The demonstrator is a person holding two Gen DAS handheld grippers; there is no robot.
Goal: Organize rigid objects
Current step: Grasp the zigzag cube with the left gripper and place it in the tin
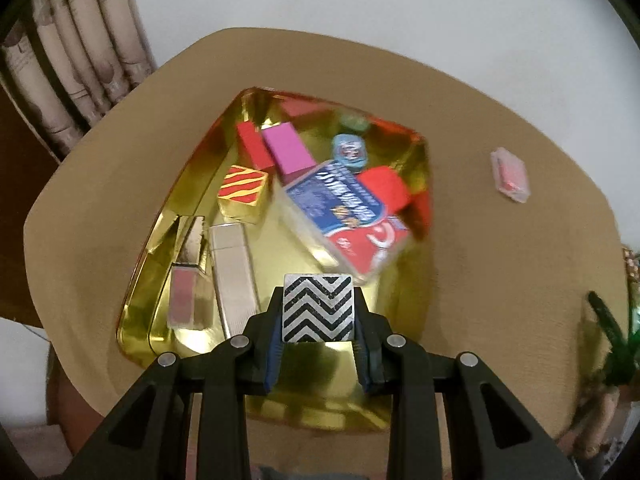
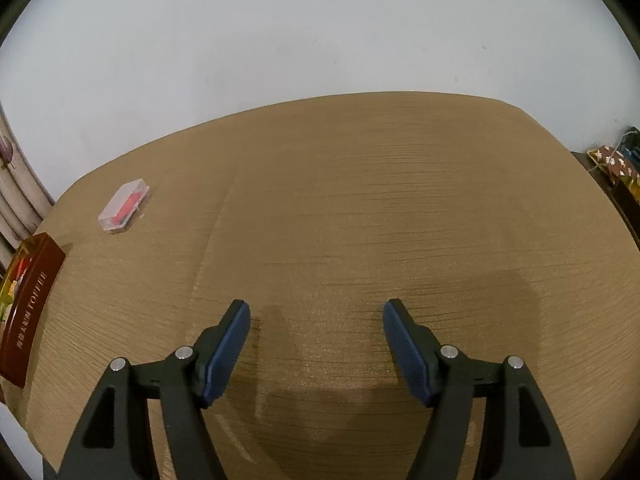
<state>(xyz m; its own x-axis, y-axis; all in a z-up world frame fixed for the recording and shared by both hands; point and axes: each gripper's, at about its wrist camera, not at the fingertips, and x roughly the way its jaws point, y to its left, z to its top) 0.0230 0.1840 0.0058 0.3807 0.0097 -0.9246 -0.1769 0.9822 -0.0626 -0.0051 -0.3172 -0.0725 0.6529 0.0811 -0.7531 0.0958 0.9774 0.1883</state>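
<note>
While the left gripper (image 1: pixel 319 312) clamps a small silver cube with black chevrons (image 1: pixel 319 307) between its blue pads, it hangs above the near edge of the gold tray (image 1: pixel 416 208), so the cube's open landing spot is the bare gold floor directly beneath and just ahead. Farther in lie two silver cases (image 1: pixel 234 276) with long axes running away from the gripper, a striped red-and-gold cube (image 1: pixel 243 190), a toothpaste box (image 1: pixel 352 216) lying diagonally, and red and pink blocks (image 1: pixel 288 152). Beyond the tray, on the table (image 2: pixel 360 200), a clear case with red inside (image 2: pixel 125 205) sits apart, well up and left of the right gripper (image 2: pixel 316 320), which is spread wide and empty; I judge that hand nearer to it
</note>
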